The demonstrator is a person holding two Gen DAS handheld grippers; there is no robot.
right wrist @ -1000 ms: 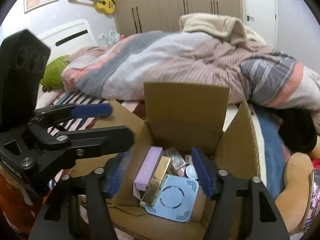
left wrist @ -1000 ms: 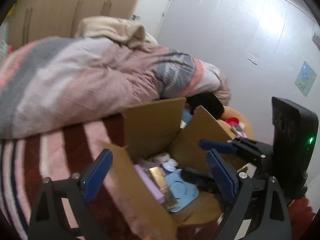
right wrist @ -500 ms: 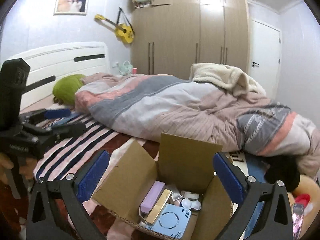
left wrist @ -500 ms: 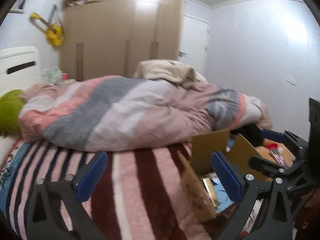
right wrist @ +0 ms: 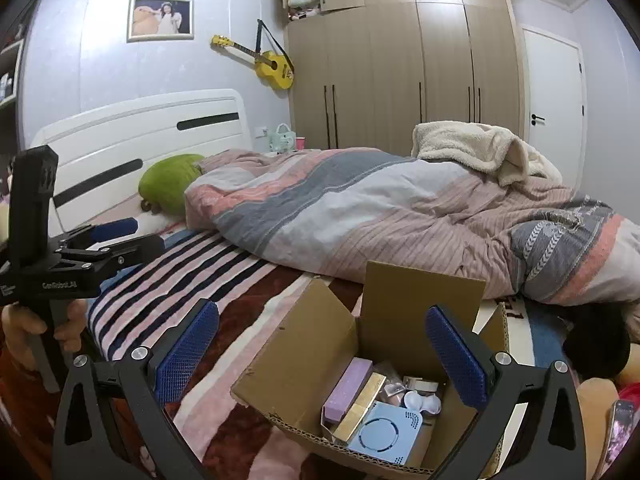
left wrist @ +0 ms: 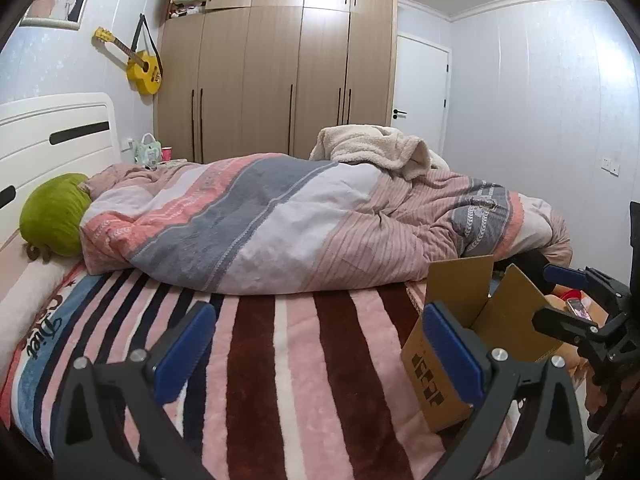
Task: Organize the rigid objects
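An open cardboard box (right wrist: 304, 360) stands on the striped bed blanket. In it lie a purple box (right wrist: 347, 386), a gold box (right wrist: 362, 406), a light blue square device (right wrist: 386, 434) and small white pieces (right wrist: 420, 400). My right gripper (right wrist: 322, 308) hangs wide open above and in front of the box, holding nothing. My left gripper (left wrist: 318, 310) is wide open over the bare blanket, with the box (left wrist: 460, 288) off to its right. Each gripper shows in the other's view: the right gripper (left wrist: 554, 296) and the left gripper (right wrist: 140, 236).
A bunched striped quilt (right wrist: 360, 208) with a cream blanket (right wrist: 472, 148) lies across the bed behind the box. A green cushion (right wrist: 168, 180) sits by the white headboard (right wrist: 132, 128). A phone (right wrist: 618, 424) lies right of the box. A hand (right wrist: 24, 324) holds the left gripper's handle.
Both grippers drew back and up from the box and their jaws spread wider. The left wrist view swung left, from the box's inside to the blanket and quilt.
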